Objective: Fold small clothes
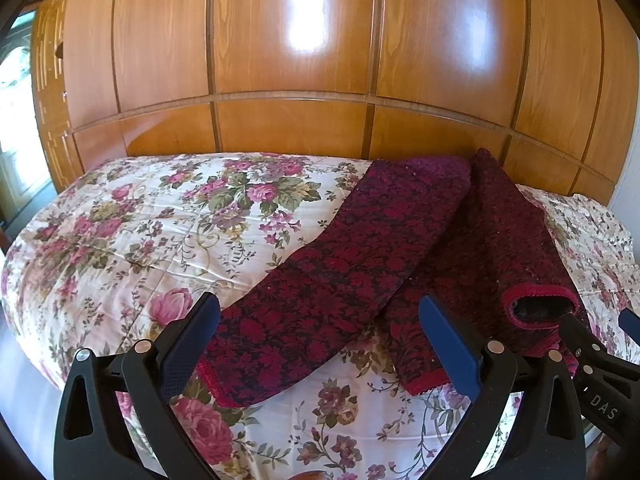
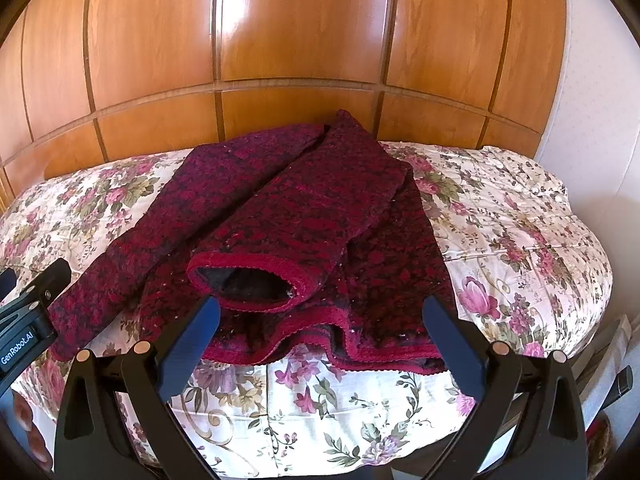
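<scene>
A dark red and black patterned knit sweater (image 1: pixel 360 256) lies on the floral bedspread (image 1: pixel 160 216). Its left sleeve stretches toward the near left edge. Its right sleeve is folded over the body, with the red-trimmed cuff (image 2: pixel 248 280) open toward me. My left gripper (image 1: pixel 320 344) is open and empty, just above the left sleeve's end. My right gripper (image 2: pixel 320 336) is open and empty, over the sweater's hem below the cuff. The right gripper also shows at the right edge of the left wrist view (image 1: pixel 596 336). The left gripper shows at the left edge of the right wrist view (image 2: pixel 28 300).
A glossy wooden wardrobe (image 1: pixel 304 64) stands behind the bed. A bright window (image 1: pixel 16 112) is at the far left. The bedspread (image 2: pixel 520 216) extends to the right of the sweater, with a white wall (image 2: pixel 592 92) beyond.
</scene>
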Demonstrator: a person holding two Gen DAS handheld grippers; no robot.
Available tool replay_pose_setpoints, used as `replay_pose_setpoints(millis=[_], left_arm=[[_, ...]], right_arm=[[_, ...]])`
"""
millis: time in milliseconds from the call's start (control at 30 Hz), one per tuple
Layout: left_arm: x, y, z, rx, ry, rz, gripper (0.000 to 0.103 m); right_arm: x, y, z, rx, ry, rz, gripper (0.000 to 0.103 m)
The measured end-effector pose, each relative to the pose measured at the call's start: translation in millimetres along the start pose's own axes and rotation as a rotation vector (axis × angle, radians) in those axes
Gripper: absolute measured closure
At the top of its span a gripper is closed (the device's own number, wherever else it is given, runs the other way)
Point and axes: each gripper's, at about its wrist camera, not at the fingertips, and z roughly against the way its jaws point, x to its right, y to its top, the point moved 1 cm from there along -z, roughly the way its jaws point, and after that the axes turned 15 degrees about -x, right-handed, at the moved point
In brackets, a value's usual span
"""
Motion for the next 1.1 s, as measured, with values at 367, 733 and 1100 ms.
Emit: replay_pose_setpoints(millis=[367, 733, 1100], left_arm=[[0.0, 0.0, -0.6, -0.002, 0.000, 0.000, 0.004], [-7.7, -1.3, -25.9, -0.069, 0.016, 0.009, 0.004], [-20.3, -3.7, -66.8, -0.168, 0.063, -0.034, 0.004]], right_arm=[[-2.7, 0.3, -3.4, -0.009, 0.009, 0.007, 0.002], [-1.6, 2.7, -9.2, -0.007, 0.060, 0.025, 0.002], [-34.6, 23.7, -31.0, 0.031, 0.157, 0.311, 0.006]])
